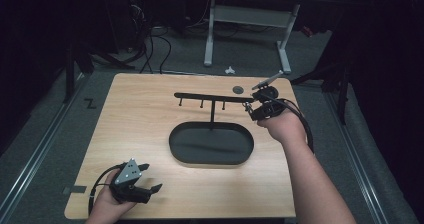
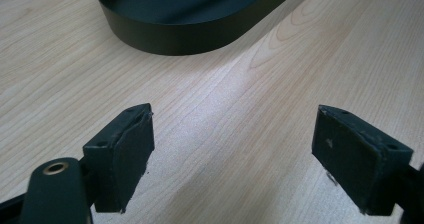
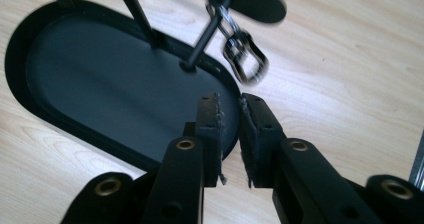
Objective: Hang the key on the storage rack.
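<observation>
Key ring (image 3: 243, 59) just beyond right gripper's (image 3: 230, 134) jaws

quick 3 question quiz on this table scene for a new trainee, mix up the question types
1. True or false: the fingers of the left gripper stand wide apart with nothing between them.
2. What hangs from the hook of the black rack nearest the right gripper? A) a shiny metal clip B) a cup C) a towel
3. What shape is the black tray under the rack?

Key: 1 true. 2 A. 3 oval.
</observation>
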